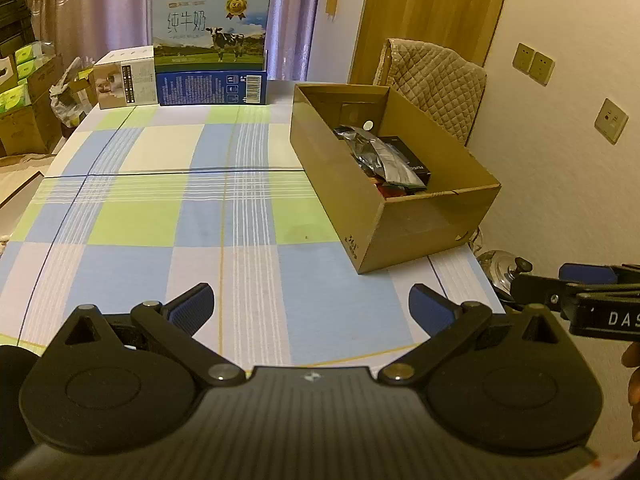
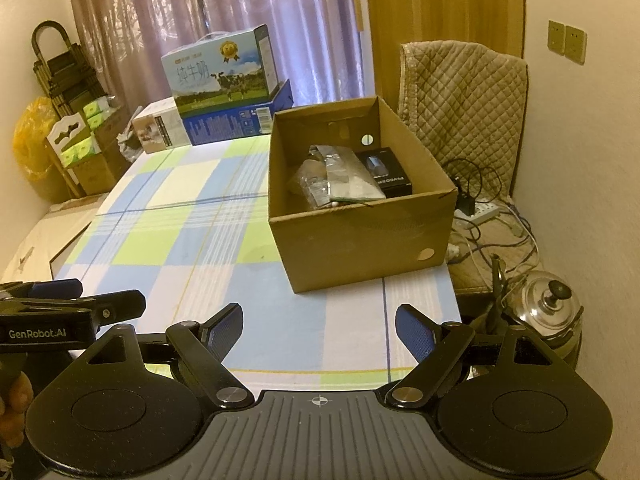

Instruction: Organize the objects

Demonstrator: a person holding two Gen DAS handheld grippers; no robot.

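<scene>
An open cardboard box (image 1: 404, 216) (image 2: 360, 240) stands at the right side of the table's checked cloth (image 1: 180, 216) (image 2: 192, 232). Inside lie a silver pouch (image 1: 382, 154) (image 2: 350, 178), a black carton (image 1: 412, 162) (image 2: 390, 172) and a clear plastic bag (image 2: 310, 182). My left gripper (image 1: 312, 300) is open and holds nothing, low over the near cloth, left of the box. Just as open and bare, my right gripper (image 2: 319, 320) hovers before the box's near wall. Each gripper shows side-on at the edge of the other's view: the right gripper (image 1: 560, 282), the left gripper (image 2: 80, 300).
A milk carton (image 1: 210, 32) (image 2: 222, 72) sits on a blue box (image 1: 212, 88) beside a small white box (image 1: 126, 80) at the far end. A quilt-covered chair (image 2: 464, 96), cables with a power strip (image 2: 480, 212) and a steel kettle (image 2: 548, 308) are right of the table.
</scene>
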